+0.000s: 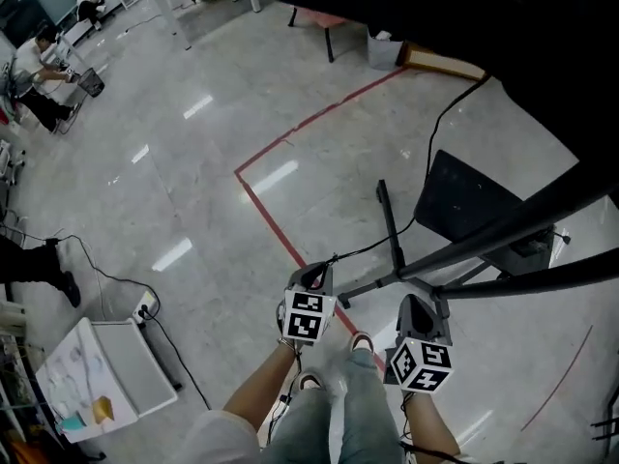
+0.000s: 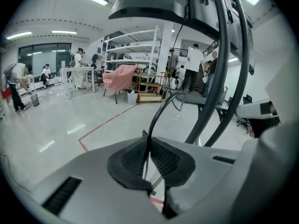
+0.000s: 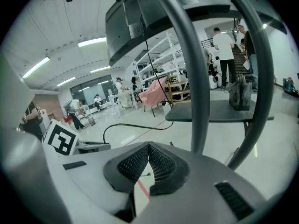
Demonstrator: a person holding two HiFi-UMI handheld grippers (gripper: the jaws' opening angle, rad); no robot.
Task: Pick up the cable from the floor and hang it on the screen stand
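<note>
The black cable [image 1: 372, 249] runs from my left gripper [image 1: 314, 276] across the floor and up toward the dark screen [image 1: 435, 8] at the upper right. In the left gripper view my left gripper [image 2: 148, 146] is shut on the cable [image 2: 156, 118], which rises in a curve from between the pads. The screen stand's grey poles [image 1: 484, 245] and dark base plate [image 1: 464, 201] lie just right of both grippers. My right gripper [image 1: 418, 307] is beside the stand. In its own view the right gripper [image 3: 149, 146] has its pads together with nothing between them, close to a pole [image 3: 196, 78].
A red tape line [image 1: 280, 230] crosses the grey floor. A white cart [image 1: 106, 365] and a power strip [image 1: 145, 307] sit at the lower left. People [image 1: 39, 66] sit at the far upper left. A pink chair [image 2: 119, 76] and shelving stand farther off.
</note>
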